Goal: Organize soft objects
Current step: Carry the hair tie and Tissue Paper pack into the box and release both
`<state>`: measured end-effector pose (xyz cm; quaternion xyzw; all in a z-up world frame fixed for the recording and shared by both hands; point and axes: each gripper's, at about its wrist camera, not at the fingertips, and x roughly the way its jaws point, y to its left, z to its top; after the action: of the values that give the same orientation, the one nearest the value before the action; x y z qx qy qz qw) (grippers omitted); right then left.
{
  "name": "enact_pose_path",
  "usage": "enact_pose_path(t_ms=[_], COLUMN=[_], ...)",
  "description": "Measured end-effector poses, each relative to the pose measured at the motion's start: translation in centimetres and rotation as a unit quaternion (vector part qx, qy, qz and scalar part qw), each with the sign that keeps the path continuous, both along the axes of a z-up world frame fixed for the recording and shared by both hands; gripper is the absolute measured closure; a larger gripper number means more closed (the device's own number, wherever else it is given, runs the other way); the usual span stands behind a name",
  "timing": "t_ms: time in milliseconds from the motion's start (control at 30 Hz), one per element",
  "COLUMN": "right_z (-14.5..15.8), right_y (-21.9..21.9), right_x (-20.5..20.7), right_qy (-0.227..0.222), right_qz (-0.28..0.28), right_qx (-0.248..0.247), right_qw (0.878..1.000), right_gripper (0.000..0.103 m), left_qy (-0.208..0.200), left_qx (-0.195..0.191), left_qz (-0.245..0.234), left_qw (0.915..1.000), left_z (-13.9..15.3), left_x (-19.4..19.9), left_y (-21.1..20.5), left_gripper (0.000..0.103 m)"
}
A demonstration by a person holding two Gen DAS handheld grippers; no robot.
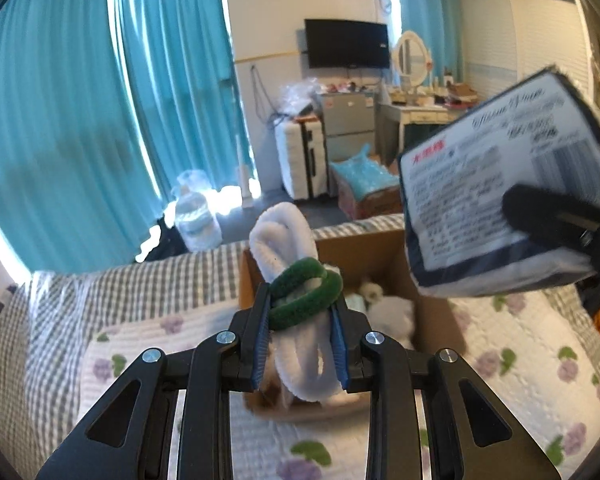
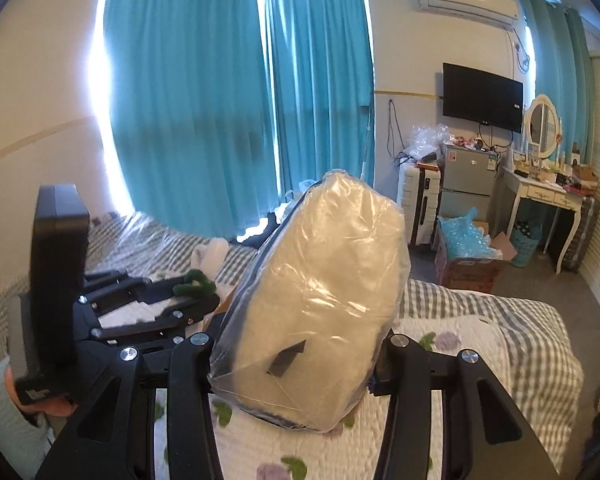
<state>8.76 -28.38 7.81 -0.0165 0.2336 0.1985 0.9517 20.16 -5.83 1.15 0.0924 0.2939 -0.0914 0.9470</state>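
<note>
My left gripper (image 1: 300, 316) is shut on a bundle of white fuzzy cord (image 1: 284, 236) bound by two green fabric bands (image 1: 304, 300). It hangs above an open cardboard box (image 1: 356, 248) on the bed, with soft white items inside. In the left wrist view the wrapped tissue pack (image 1: 488, 184) floats at the upper right, a black finger (image 1: 548, 216) of the right gripper across its printed label. In the right wrist view my right gripper (image 2: 296, 364) is shut on that tissue pack (image 2: 324, 280), which hides the box. My left gripper (image 2: 188, 292) is to its left.
A floral quilt (image 1: 520, 344) over a checked sheet covers the bed. A water bottle (image 1: 194, 216) stands by the teal curtains (image 2: 188, 100). Beyond the bed are a white suitcase (image 2: 418, 204), a floor box with blue plastic (image 2: 468, 256) and a dressing table (image 2: 540, 192).
</note>
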Motion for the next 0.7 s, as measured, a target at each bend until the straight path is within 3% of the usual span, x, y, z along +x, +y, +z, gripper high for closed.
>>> enact_pose_path(t_ms=[200,400,433,567,700], right_z=[-1.0,-5.9,-6.8,-7.8,-7.9], right_y=[0.6,1.1,1.3,1.2,0.9], right_x=[5.8,9.5,10.1,11.1,11.5], right_qy=[0.005,0.046,0.057,0.065,0.066], right_qz=[-0.006,-0.002,-0.008,-0.014,-0.015], right_qx=[0.022,0.02,0.015,0.016,0.018], right_qw=[1.0,0.999,0.998,0.998,0.998], right_gripper=[0.057,0.057,0.057,0.057,0.056], left_qy=[0.026,0.044,0.043,0.033,0.024], left_qx=[-0.003,0.011,0.013,-0.016,-0.028], left_qz=[-0.004,-0.01,-0.006,0.018,0.024], left_qw=[0.9997,0.9989,0.999,0.9992,0.999], left_z=[-2.6,-4.9,-5.1,-5.0,-3.9], left_x=[5.3,7.9,8.0,8.0,7.3], left_y=[-0.4,-0.9,-0.9,0.1,0.9], left_gripper=[0.077,0.07,0.068,0.03,0.027])
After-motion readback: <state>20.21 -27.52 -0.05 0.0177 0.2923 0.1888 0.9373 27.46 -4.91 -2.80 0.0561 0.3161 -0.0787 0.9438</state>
